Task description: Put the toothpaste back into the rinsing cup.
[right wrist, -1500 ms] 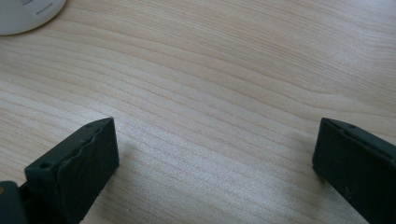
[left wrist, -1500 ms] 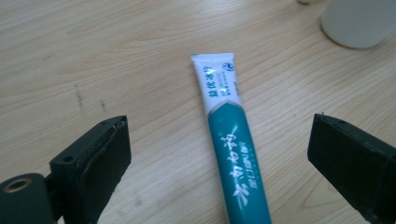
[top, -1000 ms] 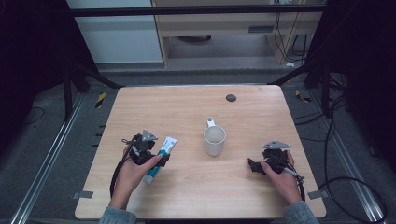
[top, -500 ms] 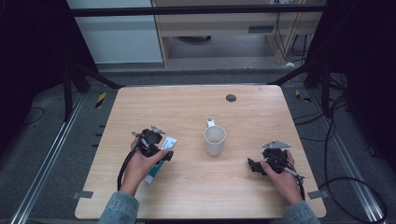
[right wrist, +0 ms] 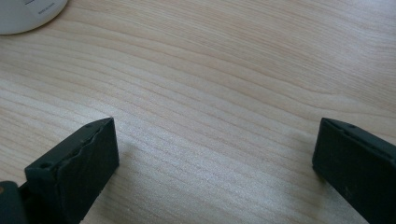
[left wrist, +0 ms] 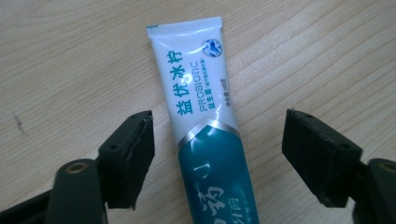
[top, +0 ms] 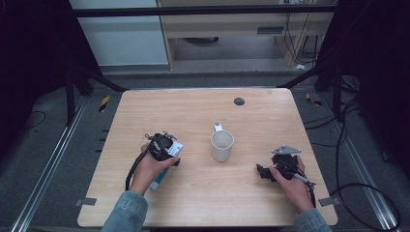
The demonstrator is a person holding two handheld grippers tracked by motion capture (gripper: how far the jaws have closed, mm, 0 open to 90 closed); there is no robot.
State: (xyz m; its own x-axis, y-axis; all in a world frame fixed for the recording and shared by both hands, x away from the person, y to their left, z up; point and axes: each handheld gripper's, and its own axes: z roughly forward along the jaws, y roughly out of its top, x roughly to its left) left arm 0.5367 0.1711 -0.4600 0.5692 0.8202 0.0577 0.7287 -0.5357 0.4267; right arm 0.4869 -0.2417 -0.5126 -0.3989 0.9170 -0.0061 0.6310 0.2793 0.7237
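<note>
Two pairs of black jaws, both spread wide. In the left gripper view the left gripper (left wrist: 217, 154) has its jaws parted on either side of a white and teal plastic toothpaste tube (left wrist: 205, 126), which lies flat on the pale wood-grain worktop (left wrist: 70, 60). There is clear wood between each jaw and the tube, so nothing is clamped. The tube runs up the middle of that frame, its flat crimped end toward the top and its teal part at the bottom edge, with teal lettering and the word PROBIOTIC on the white section.

Over to the right gripper view: the right gripper (right wrist: 215, 154) is gaping too, with bare wood between its jaws, and the rounded side of a white ceramic mug (right wrist: 28, 14) peeks in at the upper left corner.

From the high view, the left gripper (top: 164, 147) sits in the person's left hand (top: 147, 169) at the lower left of the worktop (top: 203, 106), right over the tube (top: 162, 174), whose teal end pokes out below the hand. The mug (top: 222, 146) stands upright near the centre of the frame, handle pointing to the far side. The right gripper (top: 266, 171) rests low at the lower right in the right hand (top: 290, 181), well apart from the mug. A small dark round disc (top: 239, 101) lies near the worktop's far edge.
</note>
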